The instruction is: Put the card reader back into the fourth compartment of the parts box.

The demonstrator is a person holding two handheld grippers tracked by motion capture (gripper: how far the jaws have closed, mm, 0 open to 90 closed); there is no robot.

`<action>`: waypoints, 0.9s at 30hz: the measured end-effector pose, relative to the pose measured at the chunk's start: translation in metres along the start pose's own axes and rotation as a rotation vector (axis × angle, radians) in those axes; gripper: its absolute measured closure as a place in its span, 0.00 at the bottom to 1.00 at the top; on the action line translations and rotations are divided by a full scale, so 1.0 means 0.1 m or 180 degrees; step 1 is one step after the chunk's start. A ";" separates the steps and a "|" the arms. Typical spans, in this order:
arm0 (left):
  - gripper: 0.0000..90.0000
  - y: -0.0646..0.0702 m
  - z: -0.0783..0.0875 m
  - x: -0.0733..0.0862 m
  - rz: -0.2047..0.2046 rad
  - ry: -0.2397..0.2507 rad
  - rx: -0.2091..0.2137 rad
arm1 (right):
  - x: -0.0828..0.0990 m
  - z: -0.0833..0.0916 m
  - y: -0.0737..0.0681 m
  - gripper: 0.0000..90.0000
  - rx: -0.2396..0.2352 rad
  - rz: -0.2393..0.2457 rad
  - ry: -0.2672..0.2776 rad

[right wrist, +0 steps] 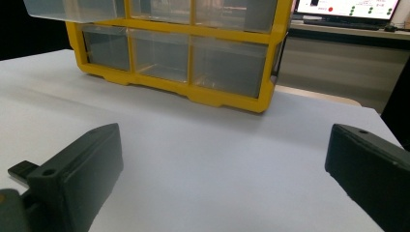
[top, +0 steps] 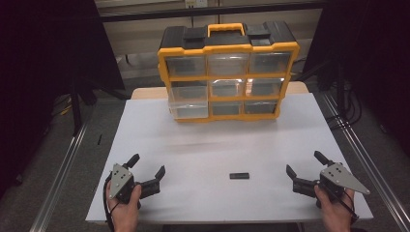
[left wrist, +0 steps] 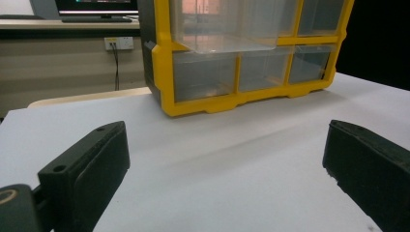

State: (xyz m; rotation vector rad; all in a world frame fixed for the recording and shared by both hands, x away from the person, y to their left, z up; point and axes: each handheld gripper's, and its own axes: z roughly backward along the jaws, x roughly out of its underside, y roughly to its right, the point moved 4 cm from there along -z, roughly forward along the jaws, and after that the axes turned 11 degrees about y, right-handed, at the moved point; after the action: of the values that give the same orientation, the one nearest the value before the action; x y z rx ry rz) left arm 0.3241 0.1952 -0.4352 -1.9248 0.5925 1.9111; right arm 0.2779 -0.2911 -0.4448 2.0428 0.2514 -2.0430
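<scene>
The white tabletop (top: 203,145) carries a yellow drawer cabinet (top: 227,72) well ahead of both tools, its left middle drawer (top: 188,99) pulled out. The left tool (top: 147,169) and right tool (top: 302,169) rest with jaws apart and empty. A small black block (top: 239,175) lies between them, nearer the right tool. Nothing is grasped yet; the likely next move is reaching for the block.

No readable text, labels or numbers anywhere

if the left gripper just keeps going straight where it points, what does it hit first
Probably the yellow drawer organizer, around its pulled-out clear drawer. The left gripper has open jaws and only bare white table ahead before it; exact depth is unclear.
</scene>
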 end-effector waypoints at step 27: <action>0.05 0.21 -0.17 0.00 0.0114 -0.0339 0.0681 | 0.01 0.03 -0.02 0.00 -0.0134 -0.0019 -0.0005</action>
State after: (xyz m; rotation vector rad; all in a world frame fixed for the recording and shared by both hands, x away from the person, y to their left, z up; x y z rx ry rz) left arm 0.3274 0.1688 -0.4341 -1.6800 0.7699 1.8739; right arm 0.2748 -0.2896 -0.4460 2.0181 0.2982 -2.0250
